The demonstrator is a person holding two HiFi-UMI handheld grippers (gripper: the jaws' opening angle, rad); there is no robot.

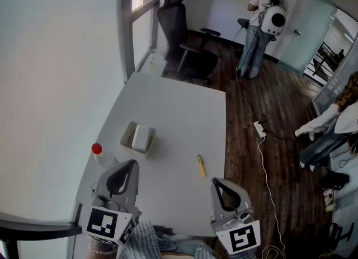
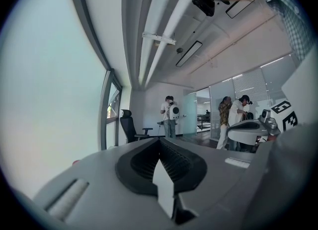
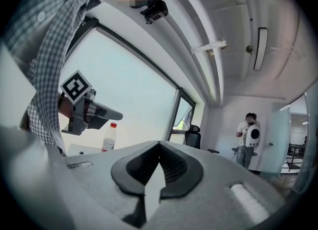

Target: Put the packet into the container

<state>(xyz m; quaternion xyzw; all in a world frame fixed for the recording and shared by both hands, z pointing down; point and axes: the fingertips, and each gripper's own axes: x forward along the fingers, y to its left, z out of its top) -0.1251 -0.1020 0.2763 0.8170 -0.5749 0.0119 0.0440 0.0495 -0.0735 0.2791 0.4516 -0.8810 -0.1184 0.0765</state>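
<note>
My left tool and right tool hang closed, empty, at 6 o'clock, likely because the packet sits in the container.

Left gripper: over near left corner of table, pointing level, away from person. Jaws pressed together tip to tip, nothing between. Marker cube at rear.

Left hand: behind cube, mostly cut off by frame edge. Checked sleeve beside it.

Right gripper: at near right corner of table, level, roughly parallel to left gripper, well apart from it. Jaws likewise closed, empty. Marker cube at rear, facing up. Right hand not visible.
</note>
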